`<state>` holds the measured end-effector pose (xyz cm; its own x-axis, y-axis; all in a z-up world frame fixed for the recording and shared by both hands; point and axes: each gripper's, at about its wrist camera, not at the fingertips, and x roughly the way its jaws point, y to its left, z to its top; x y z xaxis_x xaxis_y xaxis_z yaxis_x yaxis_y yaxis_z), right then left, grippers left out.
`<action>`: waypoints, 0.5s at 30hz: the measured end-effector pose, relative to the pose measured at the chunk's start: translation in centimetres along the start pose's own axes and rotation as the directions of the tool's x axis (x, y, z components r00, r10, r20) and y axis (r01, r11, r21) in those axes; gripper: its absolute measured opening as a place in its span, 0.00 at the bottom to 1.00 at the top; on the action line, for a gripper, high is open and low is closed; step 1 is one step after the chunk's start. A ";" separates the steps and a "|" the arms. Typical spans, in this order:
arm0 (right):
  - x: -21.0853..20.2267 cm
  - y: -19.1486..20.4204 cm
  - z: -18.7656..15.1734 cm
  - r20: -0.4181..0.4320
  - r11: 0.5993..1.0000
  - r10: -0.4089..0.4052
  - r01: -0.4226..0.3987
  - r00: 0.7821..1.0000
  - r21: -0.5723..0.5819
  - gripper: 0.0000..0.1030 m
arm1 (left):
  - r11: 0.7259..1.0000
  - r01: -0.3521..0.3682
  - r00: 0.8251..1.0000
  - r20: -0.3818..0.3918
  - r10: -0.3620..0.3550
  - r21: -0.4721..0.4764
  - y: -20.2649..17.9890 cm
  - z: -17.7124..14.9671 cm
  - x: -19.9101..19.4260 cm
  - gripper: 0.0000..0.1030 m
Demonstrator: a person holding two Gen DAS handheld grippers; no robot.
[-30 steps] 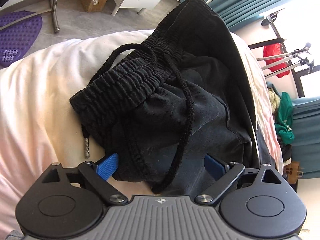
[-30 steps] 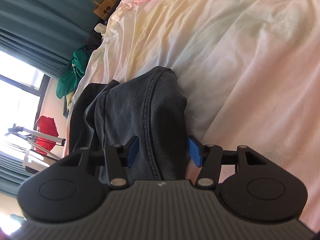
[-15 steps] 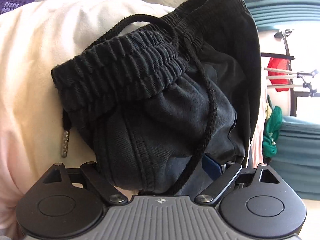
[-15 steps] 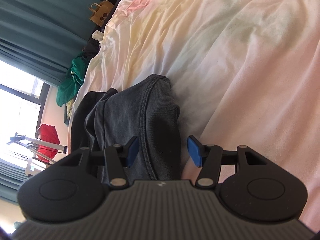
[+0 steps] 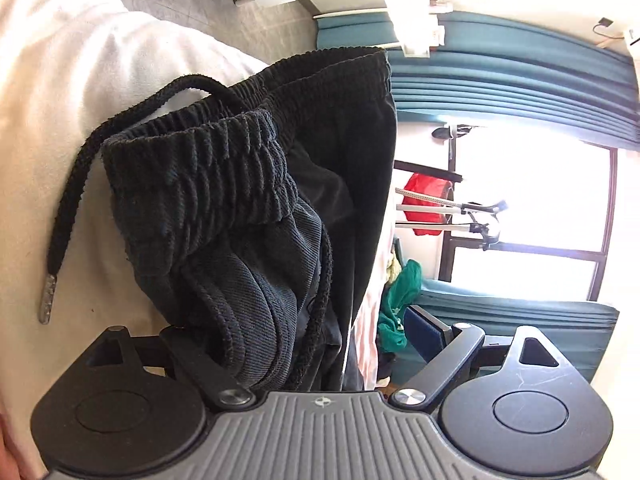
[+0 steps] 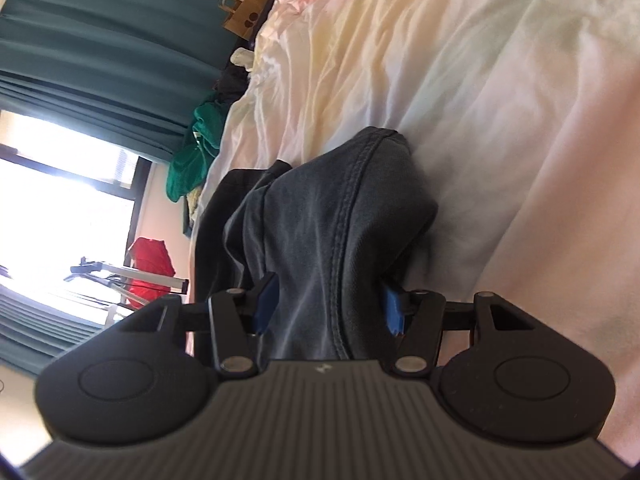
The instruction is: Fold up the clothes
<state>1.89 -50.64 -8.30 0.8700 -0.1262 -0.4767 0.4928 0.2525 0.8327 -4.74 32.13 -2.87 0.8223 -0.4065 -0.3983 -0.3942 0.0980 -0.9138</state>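
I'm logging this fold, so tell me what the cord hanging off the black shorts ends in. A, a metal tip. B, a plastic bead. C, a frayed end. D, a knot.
A: the drawstring of the black shorts ends in a silvery metal tip resting on the pale bedding.

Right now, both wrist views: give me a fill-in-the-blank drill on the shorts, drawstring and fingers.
1. The black shorts lie on a pale ____.
2. The drawstring ends in a ____ tip.
3. The right gripper has a fold of dark ____ between its blue fingers.
4. The pad on the left gripper is ____ in colour.

Missing words: bedsheet; metal; fabric; blue
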 end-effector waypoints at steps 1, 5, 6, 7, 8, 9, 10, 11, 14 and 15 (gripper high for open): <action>0.1 0.6 0.0 0.009 0.999 0.015 -0.015 1.000 -0.034 0.55 | 0.999 -0.037 0.999 -0.008 0.037 -0.001 0.2 0.0 0.2 0.88; 1.0 1.7 -0.1 0.049 0.991 -0.059 0.065 0.997 -0.120 0.55 | 0.978 -0.209 0.977 -0.036 0.210 0.024 0.6 -0.2 1.2 0.87; 1.4 1.4 0.0 0.050 0.989 -0.086 0.091 0.995 -0.114 0.54 | 0.970 -0.240 0.969 -0.043 0.242 0.037 0.6 -0.3 1.3 0.86; 1.8 0.8 0.3 0.050 0.989 -0.107 0.112 0.993 -0.099 0.54 | 0.961 -0.271 0.961 -0.049 0.274 0.050 0.6 -0.4 1.4 0.86; 2.1 0.2 0.5 0.049 0.990 -0.115 0.118 0.992 -0.077 0.52 | 0.954 -0.294 0.953 -0.053 0.297 0.063 0.5 -0.5 1.5 0.86; 2.4 -0.3 0.7 0.047 0.992 -0.115 0.117 0.992 -0.054 0.48 | 0.949 -0.305 0.949 -0.055 0.309 0.074 0.4 -0.6 1.6 0.86; 2.6 -0.7 0.8 0.048 0.993 -0.112 0.114 0.992 -0.035 0.46 | 0.945 -0.315 0.946 -0.055 0.320 0.088 0.3 -0.7 1.6 0.86; 2.6 -0.8 0.9 0.054 0.994 -0.106 0.107 0.993 -0.027 0.35 | 0.943 -0.319 0.944 -0.053 0.324 0.094 0.2 -0.8 1.6 0.86; 1.9 0.1 1.0 0.081 0.996 -0.020 0.027 0.996 -0.082 0.12 | 0.945 -0.316 0.946 -0.045 0.321 0.087 0.0 -1.0 1.3 0.86; 1.2 0.8 0.9 0.110 0.994 0.011 0.002 0.994 -0.112 0.11 | 0.942 -0.324 0.944 -0.040 0.328 0.091 0.0 -1.0 1.2 0.86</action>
<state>3.35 -51.44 -7.93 0.8716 -0.2285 -0.4337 0.4895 0.3582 0.7950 -4.19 30.73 -3.24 0.6301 -0.3876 -0.6728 -0.6002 0.3065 -0.7388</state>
